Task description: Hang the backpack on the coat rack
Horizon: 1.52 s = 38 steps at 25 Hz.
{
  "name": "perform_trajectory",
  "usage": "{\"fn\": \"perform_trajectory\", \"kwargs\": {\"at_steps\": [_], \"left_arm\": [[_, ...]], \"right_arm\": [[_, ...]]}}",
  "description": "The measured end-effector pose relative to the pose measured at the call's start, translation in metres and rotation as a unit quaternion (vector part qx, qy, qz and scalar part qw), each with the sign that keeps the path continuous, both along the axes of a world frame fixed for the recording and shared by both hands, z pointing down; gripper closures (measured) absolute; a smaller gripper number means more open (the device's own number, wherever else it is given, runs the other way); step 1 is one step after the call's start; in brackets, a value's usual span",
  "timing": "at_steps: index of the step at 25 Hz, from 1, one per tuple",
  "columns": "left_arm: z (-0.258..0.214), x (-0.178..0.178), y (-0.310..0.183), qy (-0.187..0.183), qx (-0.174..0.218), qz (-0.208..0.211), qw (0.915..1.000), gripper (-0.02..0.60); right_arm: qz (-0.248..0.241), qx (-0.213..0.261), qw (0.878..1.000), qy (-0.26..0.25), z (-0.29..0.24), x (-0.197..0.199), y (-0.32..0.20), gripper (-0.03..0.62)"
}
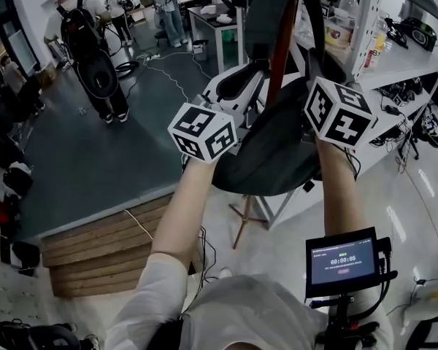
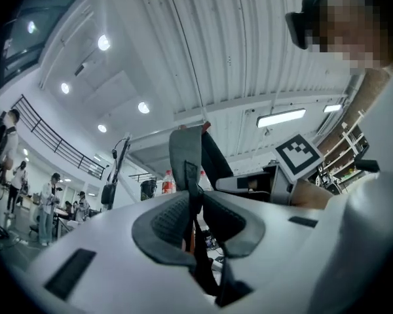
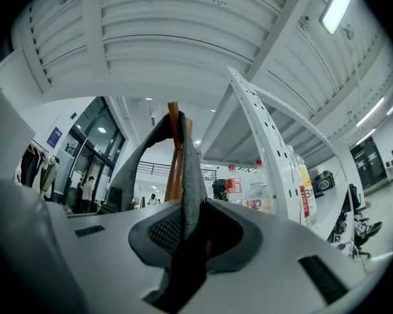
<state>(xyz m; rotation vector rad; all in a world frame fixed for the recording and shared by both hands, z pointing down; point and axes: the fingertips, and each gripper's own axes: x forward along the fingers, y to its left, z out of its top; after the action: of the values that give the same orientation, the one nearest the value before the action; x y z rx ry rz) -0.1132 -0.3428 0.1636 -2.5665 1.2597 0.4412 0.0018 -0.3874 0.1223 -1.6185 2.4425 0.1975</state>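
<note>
A dark grey backpack (image 1: pixel 277 152) hangs against the brown wooden pole of the coat rack (image 1: pixel 283 42), between both grippers. My left gripper (image 1: pixel 237 86) is at the pack's left side. In the left gripper view, the left gripper (image 2: pixel 193 221) is shut on a grey strap (image 2: pixel 185 152) that rises upright from its jaws. My right gripper (image 1: pixel 310 75) is at the pack's right side. In the right gripper view, the right gripper (image 3: pixel 190 231) is shut on a grey strap (image 3: pixel 190 169) that loops over the top of the coat rack pole (image 3: pixel 173 120).
White shelving (image 1: pixel 365 20) with bottles stands close on the right. The rack's wooden legs (image 1: pixel 242 224) rest on the pale floor beside a wooden step (image 1: pixel 102 246). A person wearing a backpack (image 1: pixel 95 57) stands at the back left. A small screen (image 1: pixel 343 261) sits below my right arm.
</note>
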Motion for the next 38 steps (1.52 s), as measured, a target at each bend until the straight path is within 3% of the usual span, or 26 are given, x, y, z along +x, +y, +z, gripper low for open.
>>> {"fn": "perform_trajectory", "kwargs": {"at_steps": [5,9,10,13,15,18,21,22,23,26,30,33,35,38], "left_arm": [[0.009,-0.005,0.001,-0.012,0.042,-0.008,0.999,0.514],[0.012,-0.031,0.037,0.06,0.052,0.03,0.9964,0.512],[0.015,-0.033,0.048,0.06,0.055,0.032,0.9962,0.511],[0.034,-0.012,0.073,-0.024,0.063,0.019,0.9975,0.483],[0.05,0.01,0.076,-0.094,0.057,0.008,0.9939,0.425],[0.075,0.032,0.068,-0.161,0.029,-0.006,0.9866,0.339],[0.095,0.043,0.053,-0.222,0.029,-0.062,0.9727,0.342],[0.098,0.044,0.049,-0.23,0.034,-0.084,0.9689,0.38],[0.1,0.044,0.045,-0.228,0.035,-0.097,0.9683,0.399],[0.103,0.039,0.037,-0.182,0.013,-0.095,0.9786,0.417],[0.108,0.03,0.028,-0.16,0.004,-0.107,0.9813,0.419],[0.115,0.027,0.027,-0.139,0.002,-0.098,0.9854,0.419],[0.122,0.026,0.029,-0.127,0.001,-0.084,0.9883,0.419],[0.125,0.026,0.034,-0.108,0.003,-0.071,0.9916,0.417]], "right_arm": [[0.007,0.028,1.0,0.013,0.011,-0.001,-0.014,0.537],[0.025,0.046,0.998,0.024,0.011,-0.009,-0.011,0.537],[0.025,0.05,0.998,0.023,0.011,-0.011,-0.009,0.537],[0.02,0.06,0.998,0.02,0.013,-0.011,-0.005,0.537],[0.016,0.065,0.998,0.018,0.014,-0.01,-0.005,0.537],[0.009,0.071,0.997,0.014,0.015,-0.013,-0.002,0.537],[-0.007,0.079,0.997,0.005,0.014,-0.013,0.005,0.535],[-0.016,0.082,0.997,0.0,0.014,-0.012,0.007,0.532],[-0.028,0.087,0.996,-0.007,0.014,-0.011,0.008,0.526],[-0.099,0.107,0.988,-0.046,0.015,-0.008,0.013,0.505],[-0.241,0.12,0.952,-0.146,0.019,0.006,0.035,0.497],[-0.286,0.112,0.934,-0.184,0.039,0.019,0.053,0.499],[-0.282,0.111,0.937,-0.171,0.06,0.019,0.061,0.499],[-0.242,0.111,0.955,-0.131,0.09,0.016,0.064,0.499]]}}
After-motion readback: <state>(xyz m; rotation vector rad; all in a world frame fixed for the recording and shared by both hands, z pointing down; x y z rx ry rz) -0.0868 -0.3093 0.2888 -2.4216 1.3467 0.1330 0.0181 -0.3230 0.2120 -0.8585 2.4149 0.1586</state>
